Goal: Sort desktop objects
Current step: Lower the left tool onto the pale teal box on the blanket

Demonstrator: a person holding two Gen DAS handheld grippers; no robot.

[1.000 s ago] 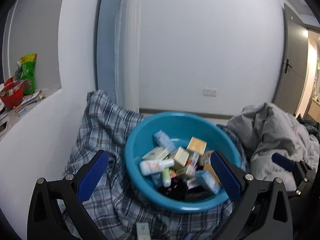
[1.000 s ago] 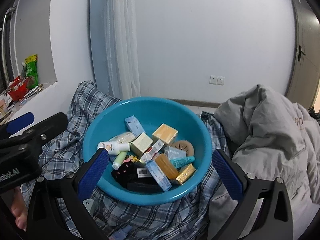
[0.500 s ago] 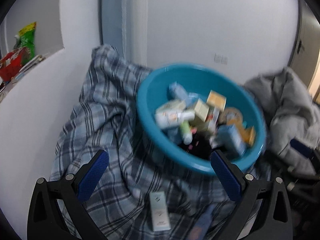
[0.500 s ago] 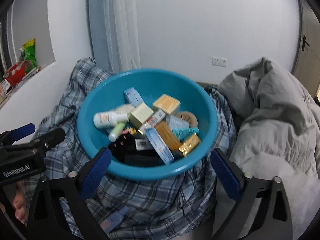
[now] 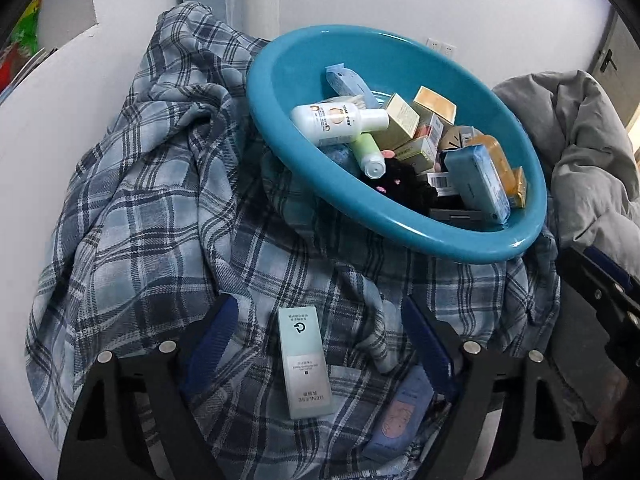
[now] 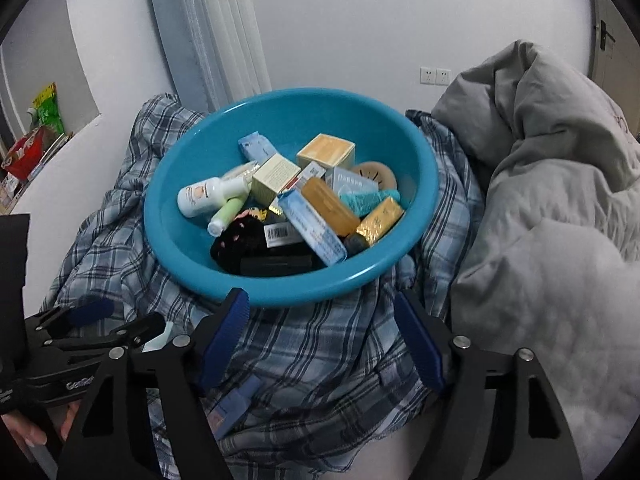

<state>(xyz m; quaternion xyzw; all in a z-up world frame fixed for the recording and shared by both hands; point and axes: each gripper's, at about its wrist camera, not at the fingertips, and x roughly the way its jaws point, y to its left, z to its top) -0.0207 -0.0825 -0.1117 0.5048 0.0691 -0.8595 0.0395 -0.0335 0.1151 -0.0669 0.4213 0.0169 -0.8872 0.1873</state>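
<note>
A blue basin [image 5: 400,236] [image 6: 288,296] full of boxes, tubes and a white bottle [image 5: 340,120] [image 6: 204,196] rests tilted on a plaid cloth [image 5: 140,200] [image 6: 320,360]. A pale green box [image 5: 304,360] lies flat on the cloth between the fingers of my left gripper [image 5: 318,316]. Its jaws are closing and the pads stand clear of the box. A blue and pink box [image 5: 400,416] [image 6: 232,404] lies beside it. My right gripper [image 6: 320,304] hangs just below the basin's near rim, jaws closing over cloth only.
A grey duvet [image 6: 540,200] [image 5: 580,152] is heaped to the right of the basin. Snack packets [image 6: 36,140] sit on a ledge at far left. Behind stand a white wall and curtain [image 6: 216,40]. A hand [image 6: 24,432] holds the left gripper.
Both grippers have sunk and tipped down toward the plaid cloth. Their jaws have narrowed. The pale green box has come into view between the left fingers.
</note>
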